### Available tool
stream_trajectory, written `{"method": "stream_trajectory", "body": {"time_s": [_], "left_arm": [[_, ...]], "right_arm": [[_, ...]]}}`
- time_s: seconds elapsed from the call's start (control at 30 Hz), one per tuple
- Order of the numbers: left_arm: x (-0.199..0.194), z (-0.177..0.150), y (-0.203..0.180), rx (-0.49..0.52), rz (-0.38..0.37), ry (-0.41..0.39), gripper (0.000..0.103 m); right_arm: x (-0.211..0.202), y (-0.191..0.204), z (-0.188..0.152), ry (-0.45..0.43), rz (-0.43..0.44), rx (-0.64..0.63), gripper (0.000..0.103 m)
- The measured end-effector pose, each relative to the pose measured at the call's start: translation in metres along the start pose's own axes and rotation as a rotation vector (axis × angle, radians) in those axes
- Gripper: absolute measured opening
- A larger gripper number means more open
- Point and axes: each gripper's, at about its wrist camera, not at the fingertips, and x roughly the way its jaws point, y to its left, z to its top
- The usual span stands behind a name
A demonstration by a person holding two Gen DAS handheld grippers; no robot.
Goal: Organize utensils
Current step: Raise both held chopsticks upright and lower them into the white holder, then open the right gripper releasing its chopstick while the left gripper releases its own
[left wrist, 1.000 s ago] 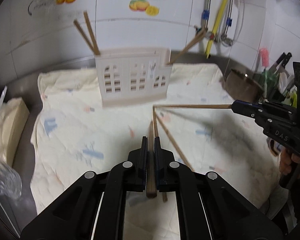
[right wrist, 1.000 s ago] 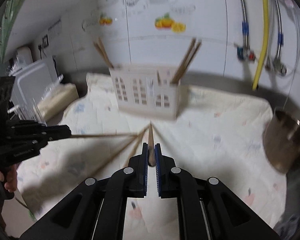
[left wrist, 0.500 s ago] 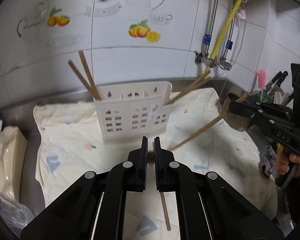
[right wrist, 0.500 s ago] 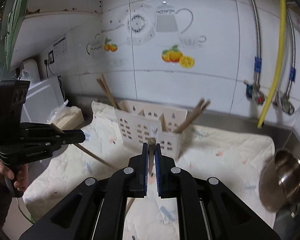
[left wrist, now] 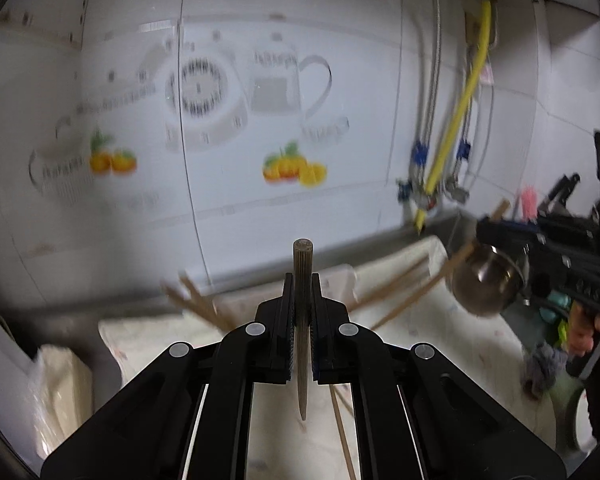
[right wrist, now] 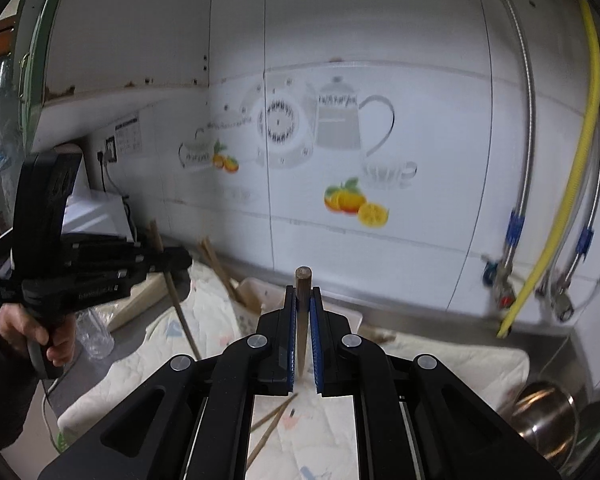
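My left gripper [left wrist: 301, 280] is shut on a brown chopstick [left wrist: 302, 264] that stands upright between the jaws, blunt end up. My right gripper [right wrist: 302, 292] is shut on another chopstick [right wrist: 302, 280], also upright. Both are raised above the counter. The right gripper also shows at the right of the left wrist view [left wrist: 540, 240], its chopstick slanting down-left. The left gripper shows at the left of the right wrist view [right wrist: 100, 268]. The white utensil basket [right wrist: 248, 312] is mostly hidden behind my fingers; chopsticks [left wrist: 196, 300] stick out of it.
A pale patterned cloth [right wrist: 204, 320] covers the counter, with loose chopsticks [right wrist: 272, 428] lying on it. A steel pot [right wrist: 544, 416] stands at the right. Pipes and a yellow hose [right wrist: 572, 160] run down the tiled wall. A white appliance [right wrist: 96, 212] stands at far left.
Both grippers have lifted and tilted up, each with its chopstick now standing upright. The basket has dropped low in both views, mostly behind the fingers.
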Motion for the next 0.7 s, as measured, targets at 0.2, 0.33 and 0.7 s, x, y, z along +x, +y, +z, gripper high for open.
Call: {"method": "stream_trajectory", "body": {"time_s": [0.2,0.33,0.7], "left_arm": [[-0.001,0.047,0.01,0.004,0.042,-0.082,0.005],[0.003,0.066,0.017,-0.004,0.084,-0.126,0.005],[0.052,0.045,0.045,-0.087,0.14,-0.11,0.005]], "right_arm": [[0.0,-0.008,0.021,-0.04,-0.01,0.009,0.007],[0.01,-0.012,0.029,-0.047,-0.032,0.01,0.007],[0.049,-0.015,0.016,0.015,-0.052,0.011,0.007]]}}
